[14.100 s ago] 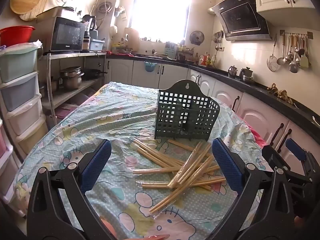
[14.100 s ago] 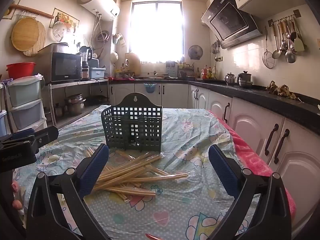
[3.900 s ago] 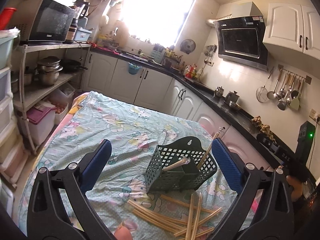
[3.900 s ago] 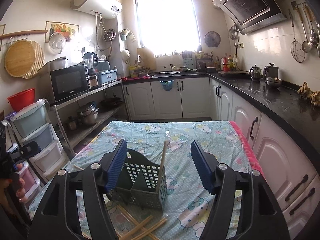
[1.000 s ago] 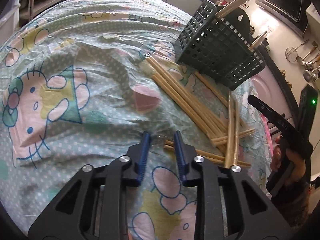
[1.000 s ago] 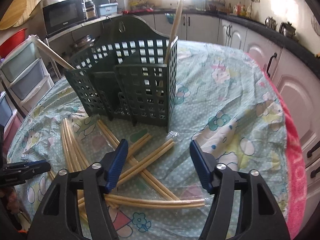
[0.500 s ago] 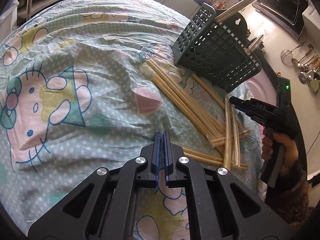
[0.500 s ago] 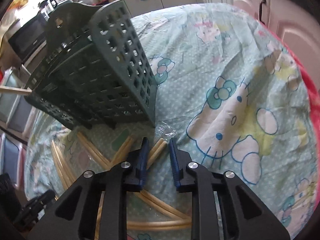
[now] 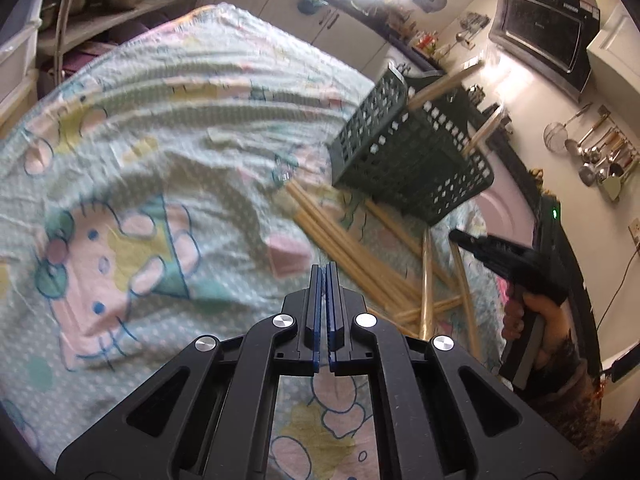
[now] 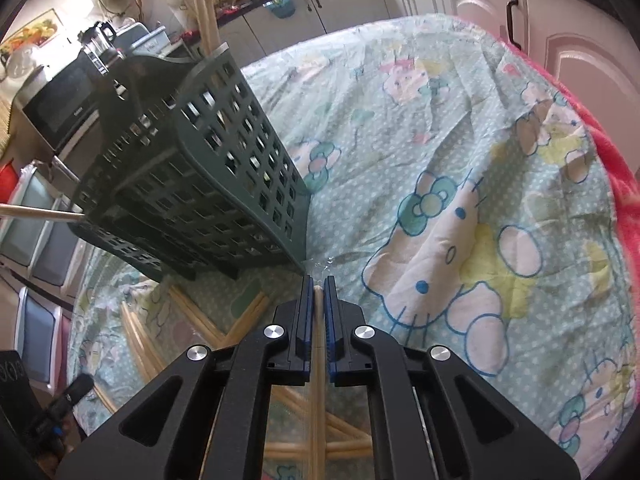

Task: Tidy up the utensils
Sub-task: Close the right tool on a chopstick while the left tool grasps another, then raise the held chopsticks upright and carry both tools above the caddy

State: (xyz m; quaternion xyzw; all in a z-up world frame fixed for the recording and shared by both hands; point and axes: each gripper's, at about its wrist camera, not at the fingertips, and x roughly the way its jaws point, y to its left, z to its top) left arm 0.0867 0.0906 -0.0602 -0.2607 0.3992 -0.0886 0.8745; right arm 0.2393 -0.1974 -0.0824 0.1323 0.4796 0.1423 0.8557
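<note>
A dark green slotted utensil basket stands on the table with a few wrapped chopstick pairs leaning out of it. More wrapped chopstick pairs lie scattered on the cloth in front of it. My right gripper is shut on one wrapped chopstick pair, just by the basket's near corner. My left gripper is shut with nothing visible between its pads, held above the cloth left of the pile. The right gripper also shows in the left wrist view.
A Hello Kitty tablecloth covers the table, with a red edge at the right. Cabinets and a dark counter run behind. Plastic drawers and a microwave stand at the left.
My right gripper has closed on a chopstick pair near the basket corner. My left gripper stays shut and has risen slightly above the cloth.
</note>
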